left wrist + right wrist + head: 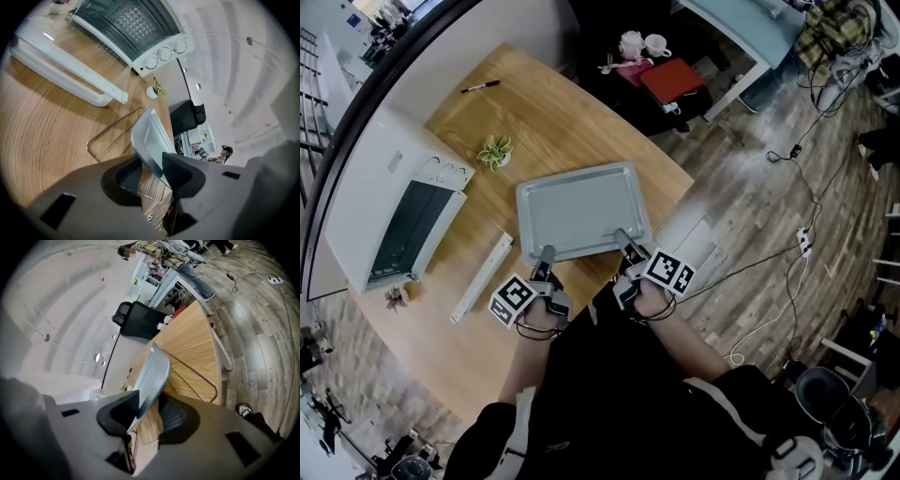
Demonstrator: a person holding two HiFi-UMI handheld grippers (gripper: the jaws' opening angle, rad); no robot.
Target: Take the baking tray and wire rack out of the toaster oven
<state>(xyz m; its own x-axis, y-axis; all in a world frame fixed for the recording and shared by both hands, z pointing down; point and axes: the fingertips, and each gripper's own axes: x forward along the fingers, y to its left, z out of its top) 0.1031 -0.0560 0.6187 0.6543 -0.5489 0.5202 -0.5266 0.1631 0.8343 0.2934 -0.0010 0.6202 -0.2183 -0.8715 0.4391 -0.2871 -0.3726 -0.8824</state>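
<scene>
On the bench [562, 122], out beside the toaster oven [366, 197], the baking tray [581, 208] lies over the wire rack [110, 133]. Judge it thin, stiff, slick metal, probably light, so take it by the raised rim. Your left gripper [546, 255] and right gripper [624, 238] are each clamped on the near rim.

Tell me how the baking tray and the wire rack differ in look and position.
The baking tray is a solid grey sheet with a raised rim; the wire rack is an open frame of thin wire. The baking tray lies on top, the wire rack beneath it. Both are outside the toaster oven.
</scene>
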